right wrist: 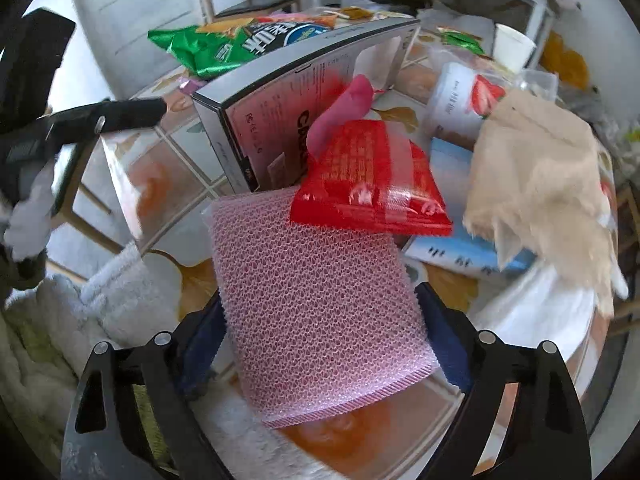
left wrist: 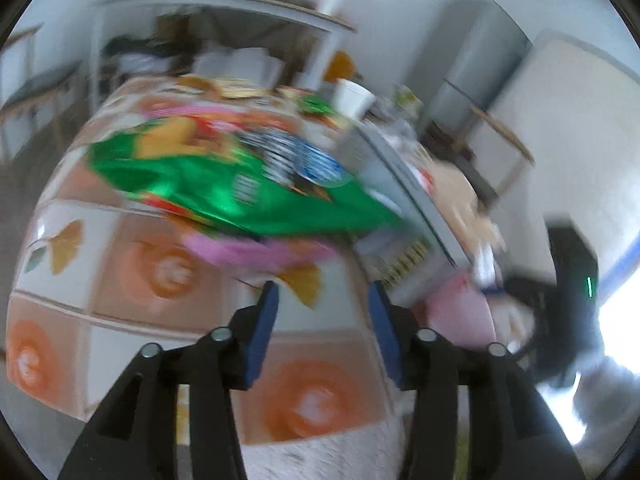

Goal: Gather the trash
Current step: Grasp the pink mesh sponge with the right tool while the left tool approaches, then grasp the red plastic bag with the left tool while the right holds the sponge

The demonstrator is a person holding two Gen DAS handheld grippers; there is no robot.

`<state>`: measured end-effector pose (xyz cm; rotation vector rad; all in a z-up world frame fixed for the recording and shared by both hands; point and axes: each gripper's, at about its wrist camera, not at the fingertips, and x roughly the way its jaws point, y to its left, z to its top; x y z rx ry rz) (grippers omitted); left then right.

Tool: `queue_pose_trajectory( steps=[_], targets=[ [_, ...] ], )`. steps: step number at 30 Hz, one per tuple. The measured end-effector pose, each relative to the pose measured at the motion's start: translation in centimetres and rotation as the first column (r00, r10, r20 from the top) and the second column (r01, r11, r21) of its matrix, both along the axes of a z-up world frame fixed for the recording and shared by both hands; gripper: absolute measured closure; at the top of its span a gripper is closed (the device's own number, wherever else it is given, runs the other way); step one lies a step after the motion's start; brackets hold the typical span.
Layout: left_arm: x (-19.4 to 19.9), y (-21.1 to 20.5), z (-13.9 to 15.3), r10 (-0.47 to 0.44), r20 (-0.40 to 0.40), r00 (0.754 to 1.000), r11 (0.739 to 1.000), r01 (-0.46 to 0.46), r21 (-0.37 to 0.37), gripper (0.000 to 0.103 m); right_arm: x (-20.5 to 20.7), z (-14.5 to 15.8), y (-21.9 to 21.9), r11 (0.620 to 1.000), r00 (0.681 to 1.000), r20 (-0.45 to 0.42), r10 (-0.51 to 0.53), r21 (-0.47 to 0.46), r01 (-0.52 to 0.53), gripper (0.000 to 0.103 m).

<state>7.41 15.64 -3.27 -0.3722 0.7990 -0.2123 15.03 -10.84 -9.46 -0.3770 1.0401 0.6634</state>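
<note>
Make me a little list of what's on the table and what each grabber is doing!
table: flowered cloth
trash: green chip bag, grey box, red packet, brown paper bag, white cup
right gripper: pink mesh pad between its jaws
left gripper: jaws open, empty, pointing at the chip bag

You see a glossy green foil snack bag at the upper left of the right wrist view, creased and shiny. At the centre, a pink mesh pouch looks rough and netted, under a shiny red plastic packet. The grey cardboard box looks smooth, the tan paper bag at the right matt and torn.
</note>
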Motion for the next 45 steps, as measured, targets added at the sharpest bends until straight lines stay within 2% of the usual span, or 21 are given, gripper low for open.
queue_pose_trajectory(
  steps=[3,5,8,12,15,18,19,22,29,33,38,42,45],
  targets=[
    [0.9,3.1,0.2,0.098,-0.02,0.995,0.991,-0.099,-0.086,0.053,-1.1,0.2,-0.6,0.998,0.998,0.0,-0.06,0.027,0.06,0.021],
    [1.0,4.1,0.5,0.121,-0.016,0.993,0.986,-0.122,-0.115,0.053,-1.2,0.2,-0.9,0.993,0.994,-0.01,-0.105,0.047,0.105,0.022],
    [1.0,3.1,1.1,0.072,0.012,0.997,0.988,-0.07,-0.136,0.053,-1.6,0.2,-1.2,0.982,0.985,-0.029,-0.17,0.073,0.172,0.023],
    [0.4,-0.7,1.9,-0.07,0.045,0.996,0.986,0.076,-0.151,0.053,-2.0,0.4,-3.0,0.963,0.967,-0.06,-0.246,0.1,0.251,0.024],
    [0.2,-4.5,3.0,-0.17,0.099,0.98,0.98,0.179,-0.089,0.053,-3.2,0.7,-4.4,0.943,0.949,-0.072,-0.307,0.114,0.313,0.025],
    [-0.4,-8.7,4.5,-0.284,0.164,0.945,0.959,0.282,0.035,0.052,-4.0,1.2,-6.8,0.914,0.927,-0.089,-0.365,0.156,0.375,0.025],
    [-0.7,-10.4,5.0,-0.328,0.181,0.927,0.944,0.314,0.104,0.052,-4.3,1.6,-7.1,0.906,0.921,-0.089,-0.379,0.165,0.389,0.025],
    [-0.8,-14.0,5.0,-0.413,0.171,0.894,0.898,0.37,0.237,0.052,-5.0,1.7,-7.6,0.893,0.907,-0.071,-0.414,0.161,0.42,0.025],
    [0.2,-18.8,2.4,-0.502,0.09,0.86,0.827,0.446,0.342,0.052,-6.6,1.1,-9.4,0.866,0.882,-0.06,-0.467,0.17,0.47,0.025],
    [-0.2,-21.3,0.3,-0.567,0.044,0.823,0.735,0.481,0.477,0.052,-6.5,0.7,-10.4,0.858,0.874,-0.07,-0.482,0.164,0.486,0.025],
    [-0.9,-23.3,-2.0,-0.636,0.0,0.771,0.601,0.496,0.626,0.052,-6.1,0.9,-11.1,0.87,0.884,-0.068,-0.463,0.158,0.468,0.025],
    [0.0,-24.0,-3.1,-0.666,-0.03,0.746,0.532,0.502,0.682,0.052,-6.0,1.0,-11.2,0.891,0.904,-0.063,-0.424,0.152,0.428,0.025],
    [0.5,-24.5,-4.0,-0.695,-0.06,0.717,0.476,0.521,0.709,0.052,-5.9,1.0,-11.5,0.9,0.914,-0.064,-0.402,0.159,0.407,0.025]
  ],
)
